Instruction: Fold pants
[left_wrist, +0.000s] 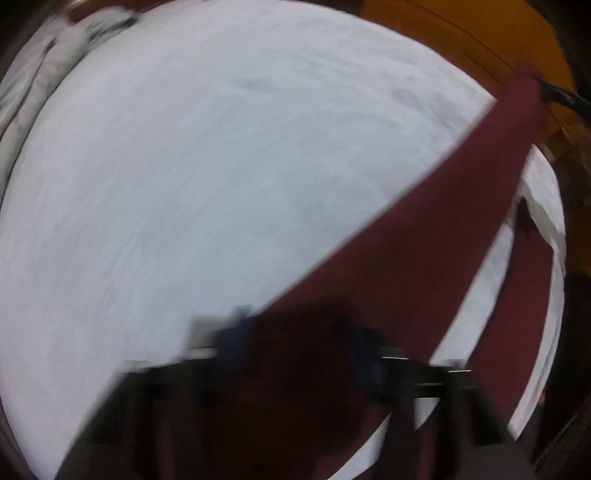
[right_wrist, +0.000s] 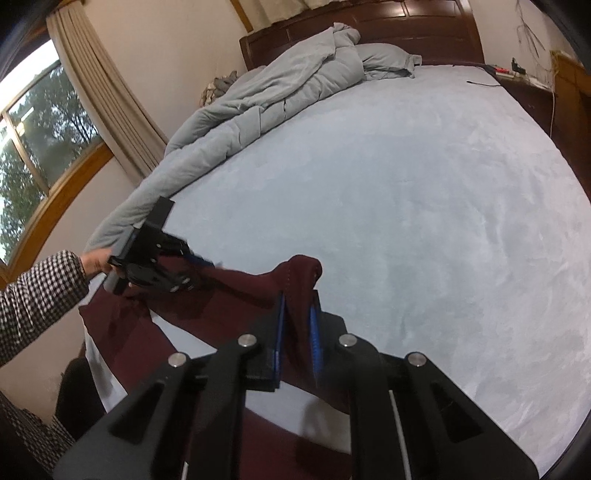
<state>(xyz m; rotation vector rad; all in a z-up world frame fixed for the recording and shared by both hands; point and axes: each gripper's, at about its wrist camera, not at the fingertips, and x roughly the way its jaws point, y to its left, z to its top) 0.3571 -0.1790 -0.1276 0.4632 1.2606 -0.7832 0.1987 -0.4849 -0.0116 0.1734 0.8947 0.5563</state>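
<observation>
Dark red pants (right_wrist: 229, 295) lie across the near edge of a bed with a pale blue sheet (right_wrist: 406, 221). My right gripper (right_wrist: 297, 306) is shut on a raised fold of the pants, which bunches up above its blue pads (right_wrist: 279, 328). My left gripper (right_wrist: 207, 264) shows to the left, held by a hand in a checked sleeve (right_wrist: 37, 291), tips down on the pants. The left wrist view is blurred: the pants (left_wrist: 424, 240) run from between the fingers of my left gripper (left_wrist: 299, 332) up to the right gripper (left_wrist: 546, 88), and the cloth fills the gap between the pads.
A rumpled grey duvet (right_wrist: 277, 92) and a pillow (right_wrist: 384, 55) lie along the far left of the bed by a dark headboard (right_wrist: 406, 22). A window (right_wrist: 33, 129) with curtains is at the left. A bedside stand with cables (right_wrist: 524, 74) is at the right.
</observation>
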